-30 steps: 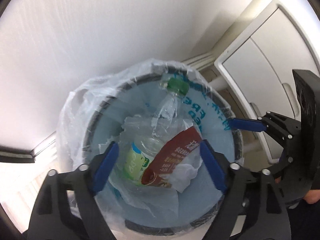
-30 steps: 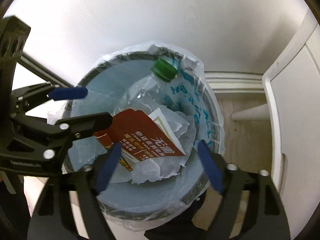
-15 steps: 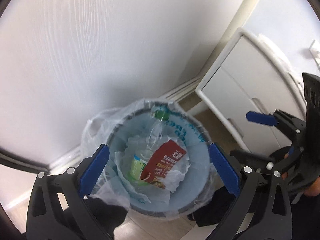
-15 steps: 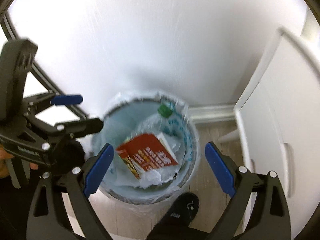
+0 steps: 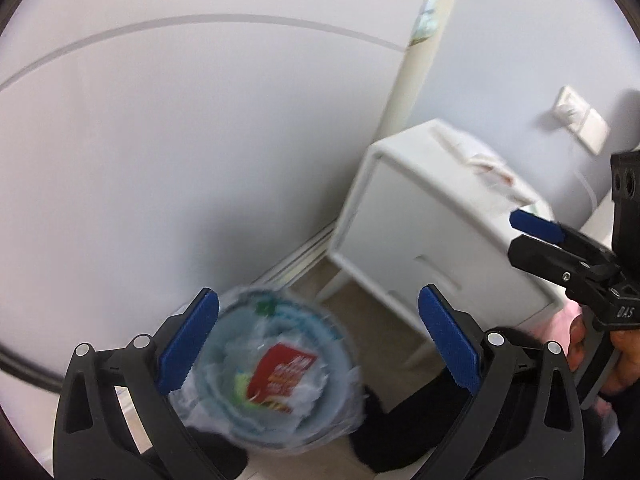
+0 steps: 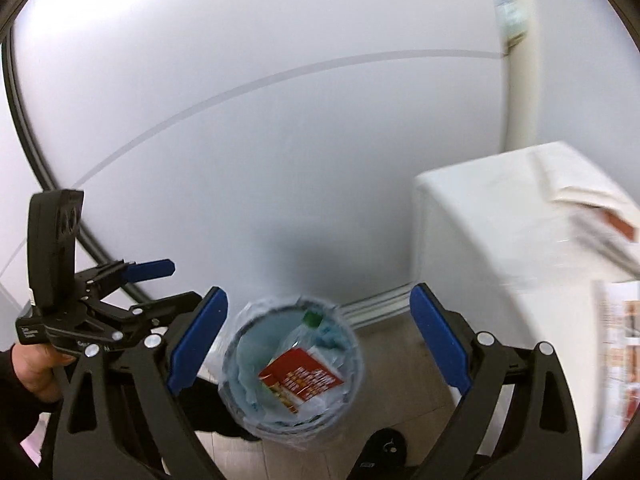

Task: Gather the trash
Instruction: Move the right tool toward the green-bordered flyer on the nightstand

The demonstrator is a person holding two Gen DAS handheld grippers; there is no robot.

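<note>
- Both of my grippers hang spread wide and empty: left gripper (image 5: 318, 350), right gripper (image 6: 318, 342).
- Below them I see the trash bin (image 6: 244, 364) on the floor, plastic liner over its rim.
- Inside it lie a red carton (image 6: 302, 380) and a green-capped bottle (image 6: 310, 322).
- Farther off stands a white cabinet (image 5: 420, 232) by the wall.

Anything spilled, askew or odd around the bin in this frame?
Nothing stands out. The red carton and green-capped bottle lie inside the lined bin, and no litter shows on the visible floor. Blur hides finer detail.
</note>
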